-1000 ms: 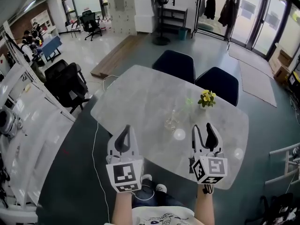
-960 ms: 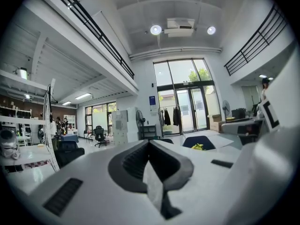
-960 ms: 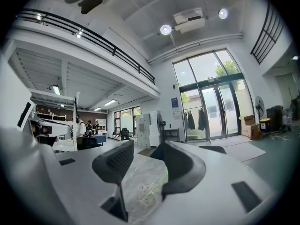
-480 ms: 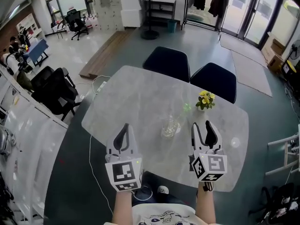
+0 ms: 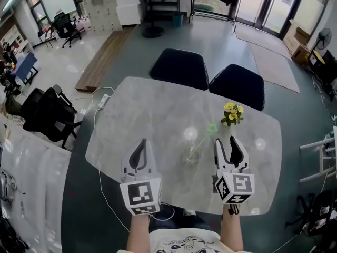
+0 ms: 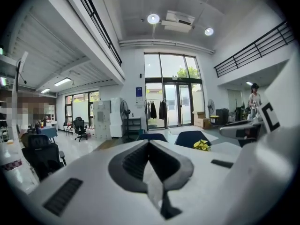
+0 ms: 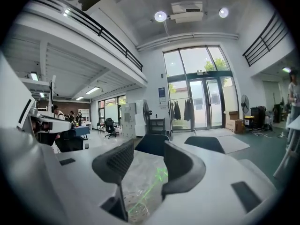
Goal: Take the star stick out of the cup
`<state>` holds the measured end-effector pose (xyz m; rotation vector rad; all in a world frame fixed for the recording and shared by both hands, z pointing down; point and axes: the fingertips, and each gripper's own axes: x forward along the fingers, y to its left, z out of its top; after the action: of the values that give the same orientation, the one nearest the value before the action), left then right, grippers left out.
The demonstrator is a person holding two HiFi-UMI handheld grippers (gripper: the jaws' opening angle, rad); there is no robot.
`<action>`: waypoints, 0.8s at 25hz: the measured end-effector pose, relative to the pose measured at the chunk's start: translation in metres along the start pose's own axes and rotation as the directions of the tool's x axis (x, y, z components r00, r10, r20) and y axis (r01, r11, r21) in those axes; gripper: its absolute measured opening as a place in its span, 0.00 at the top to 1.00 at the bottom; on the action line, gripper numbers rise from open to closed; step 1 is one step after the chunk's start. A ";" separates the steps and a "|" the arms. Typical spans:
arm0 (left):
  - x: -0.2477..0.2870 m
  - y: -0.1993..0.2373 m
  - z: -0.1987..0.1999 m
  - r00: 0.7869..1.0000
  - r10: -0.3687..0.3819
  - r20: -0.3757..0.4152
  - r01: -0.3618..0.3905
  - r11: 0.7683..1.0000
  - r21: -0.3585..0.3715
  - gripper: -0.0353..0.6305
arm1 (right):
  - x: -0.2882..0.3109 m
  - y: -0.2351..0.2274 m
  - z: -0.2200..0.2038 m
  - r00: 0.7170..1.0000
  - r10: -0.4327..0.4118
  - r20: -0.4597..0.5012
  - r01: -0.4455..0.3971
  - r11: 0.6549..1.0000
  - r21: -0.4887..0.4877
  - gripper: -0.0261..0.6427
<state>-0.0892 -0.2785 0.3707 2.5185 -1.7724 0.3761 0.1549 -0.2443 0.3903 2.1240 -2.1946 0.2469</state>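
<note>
A clear cup stands on the pale marble table, and a green star stick leans out of it up and to the right. My right gripper is open, just right of the cup and near the table's front edge. In the right gripper view the cup and the star stick show between the open gripper's jaws, with a gap on both sides. My left gripper is shut and empty, left of the cup. In the left gripper view the left gripper points over the table.
A small pot of yellow flowers stands at the table's far right, also visible as the flowers in the left gripper view. Two dark chairs sit behind the table. A white cable hangs off its left edge.
The view has shifted forward over the table. The cup now sits lower in the picture, level with both grippers. The jaws have not changed.
</note>
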 end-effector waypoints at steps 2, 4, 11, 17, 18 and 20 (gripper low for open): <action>0.011 0.001 -0.004 1.000 -0.027 -0.007 0.027 1.000 0.005 0.94 | 0.007 0.001 -0.007 1.000 -0.016 -0.018 0.016 1.000 0.001 0.67; 0.022 0.005 -0.011 0.999 -0.046 -0.021 0.046 0.999 0.003 0.94 | 0.014 0.002 -0.014 0.999 -0.029 -0.035 0.029 1.000 0.002 0.67; 0.048 0.011 -0.032 0.993 -0.098 -0.073 0.098 0.995 -0.002 0.94 | 0.032 0.005 -0.035 0.994 -0.064 -0.089 0.065 0.998 0.009 0.67; 0.064 0.005 -0.051 0.984 -0.140 -0.109 0.140 0.990 -0.008 0.94 | 0.041 -0.001 -0.058 0.986 -0.097 -0.133 0.103 0.994 0.042 0.67; 0.066 0.004 -0.054 0.983 -0.146 -0.115 0.146 0.989 -0.010 0.94 | 0.043 -0.002 -0.062 0.985 -0.097 -0.142 0.105 0.993 0.046 0.67; 0.071 0.003 -0.061 0.979 -0.155 -0.128 0.155 0.988 -0.015 0.94 | 0.047 -0.001 -0.070 0.982 -0.097 -0.161 0.105 0.993 0.047 0.67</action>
<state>-0.0804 -0.3345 0.4449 2.5428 -1.5185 0.5125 0.1504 -0.2786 0.4667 2.1538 -2.0086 0.4580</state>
